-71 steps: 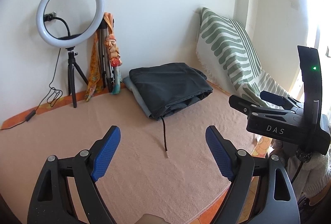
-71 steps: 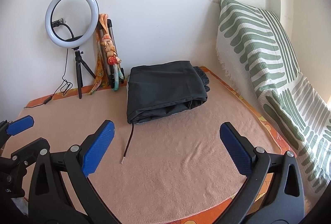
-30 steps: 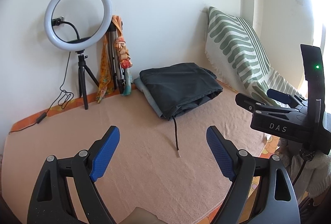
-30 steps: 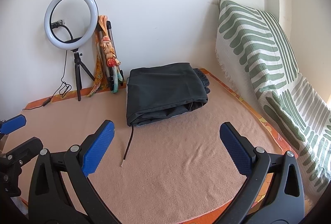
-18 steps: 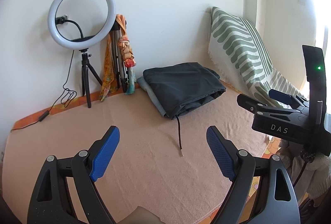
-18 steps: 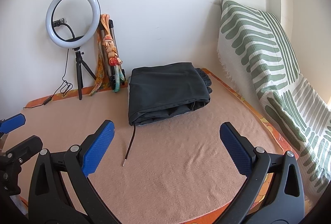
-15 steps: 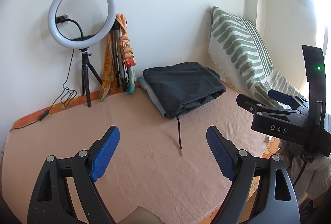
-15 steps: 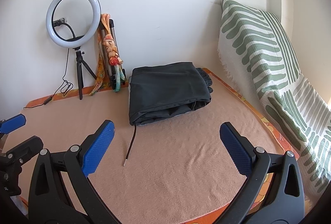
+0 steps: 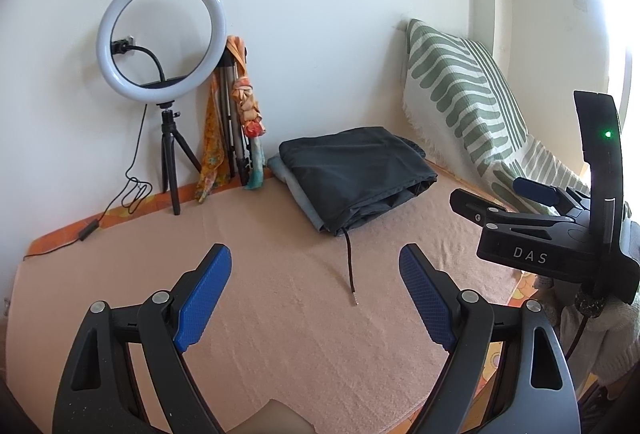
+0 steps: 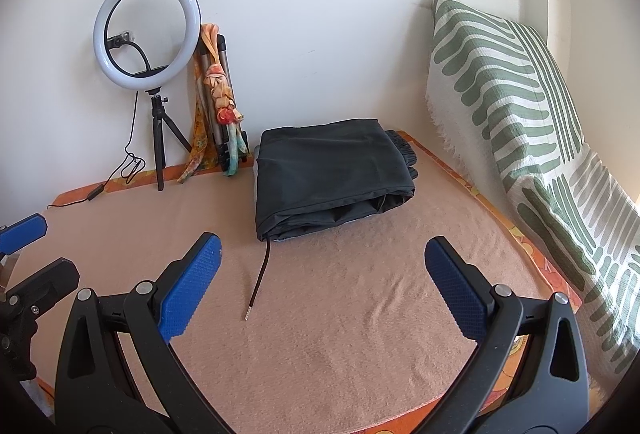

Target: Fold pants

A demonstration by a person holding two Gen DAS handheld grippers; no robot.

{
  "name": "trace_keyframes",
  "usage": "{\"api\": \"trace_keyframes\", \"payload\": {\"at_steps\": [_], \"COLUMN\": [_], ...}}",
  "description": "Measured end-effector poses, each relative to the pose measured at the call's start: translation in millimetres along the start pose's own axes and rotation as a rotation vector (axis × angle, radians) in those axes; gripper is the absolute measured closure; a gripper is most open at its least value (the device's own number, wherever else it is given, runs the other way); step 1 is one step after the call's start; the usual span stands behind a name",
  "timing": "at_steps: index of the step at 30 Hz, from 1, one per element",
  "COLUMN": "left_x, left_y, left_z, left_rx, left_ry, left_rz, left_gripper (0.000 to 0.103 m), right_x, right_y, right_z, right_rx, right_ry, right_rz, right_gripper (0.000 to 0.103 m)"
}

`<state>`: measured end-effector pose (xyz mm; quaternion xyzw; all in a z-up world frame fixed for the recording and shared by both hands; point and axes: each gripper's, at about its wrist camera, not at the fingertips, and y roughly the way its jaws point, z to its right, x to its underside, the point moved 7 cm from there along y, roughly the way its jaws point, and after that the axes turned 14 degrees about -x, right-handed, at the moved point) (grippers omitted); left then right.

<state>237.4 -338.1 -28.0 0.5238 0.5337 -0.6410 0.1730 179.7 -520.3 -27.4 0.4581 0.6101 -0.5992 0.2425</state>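
Observation:
The dark grey pants lie folded in a flat bundle at the back of the peach blanket, also in the right wrist view. A dark drawstring trails from the bundle toward me, also seen in the right wrist view. My left gripper is open and empty, held back from the pants. My right gripper is open and empty, also short of the bundle. The right gripper's body shows at the right of the left wrist view.
A ring light on a small tripod stands by the back wall with its cable on the blanket. A folded tripod with an orange scarf leans next to it. A green striped cushion lines the right side. The blanket's front edge is close.
Both grippers have drifted slightly; the view has shifted so the pants sit a little further right in the left wrist view. The pants and drawstring have not moved. Both grippers stay open.

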Motion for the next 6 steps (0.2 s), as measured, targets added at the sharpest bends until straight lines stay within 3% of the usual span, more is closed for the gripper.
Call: {"api": "trace_keyframes", "payload": {"at_steps": [6], "left_x": [0.1], "left_y": [-0.9], "left_z": [-1.2], "left_rx": [0.002], "left_ry": [-0.001], "left_rz": [-0.003], "left_gripper": [0.017], "right_x": [0.4], "right_y": [3.1], "right_z": [-5.2], "right_rx": [-0.006], "right_ry": [-0.003], "right_rz": [-0.001], "right_gripper": [0.000]}}
